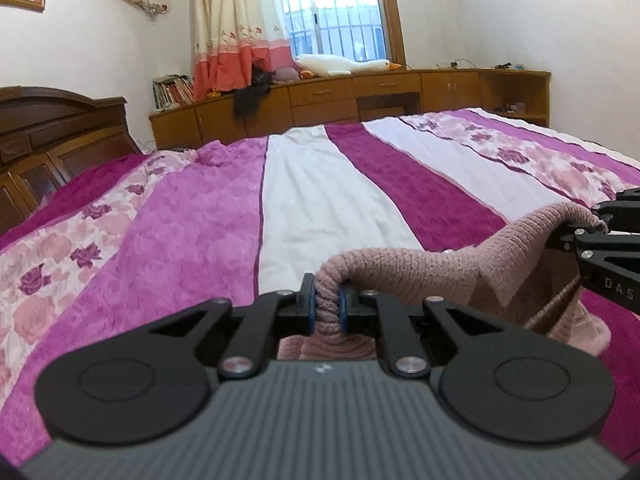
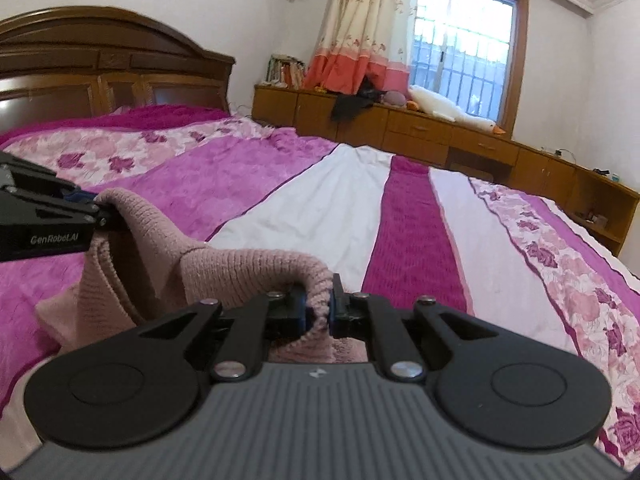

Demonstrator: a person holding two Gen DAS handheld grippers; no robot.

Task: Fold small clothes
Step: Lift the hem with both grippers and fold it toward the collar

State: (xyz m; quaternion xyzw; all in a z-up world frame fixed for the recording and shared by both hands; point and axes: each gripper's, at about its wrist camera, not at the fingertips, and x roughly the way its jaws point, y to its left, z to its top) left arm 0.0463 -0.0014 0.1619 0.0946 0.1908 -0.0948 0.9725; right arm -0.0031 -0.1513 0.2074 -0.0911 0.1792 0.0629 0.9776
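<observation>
You hold the dusty-pink ribbed knit garment (image 1: 404, 268) strung between your two grippers, and that is the relation the next move turns on: its held edge runs sideways from one gripper to the other, across the line each points along, with the rest of the cloth hanging below and toward you. Your left gripper (image 1: 327, 300) has its jaws pressed together on a bunched roll of the knit right at its fingertips. Your right gripper (image 2: 319, 307) pinches the other end the same way, a thick fold squeezed between its blue pads (image 2: 301, 314).

From the left gripper, the cloth leads off to the right and slightly ahead. From the right gripper, it leads off to the left. Neither hand is nearer, since each already has its corner.

The garment looks soft and thick, a chunky rib knit, sagging in a shallow curve between the grips. Its lower part seems to rest on the purple, white and floral striped bedspread (image 1: 328, 184) just beneath you. Flat bedspread lies ahead of both grippers, probably where you would lay the knit out.
</observation>
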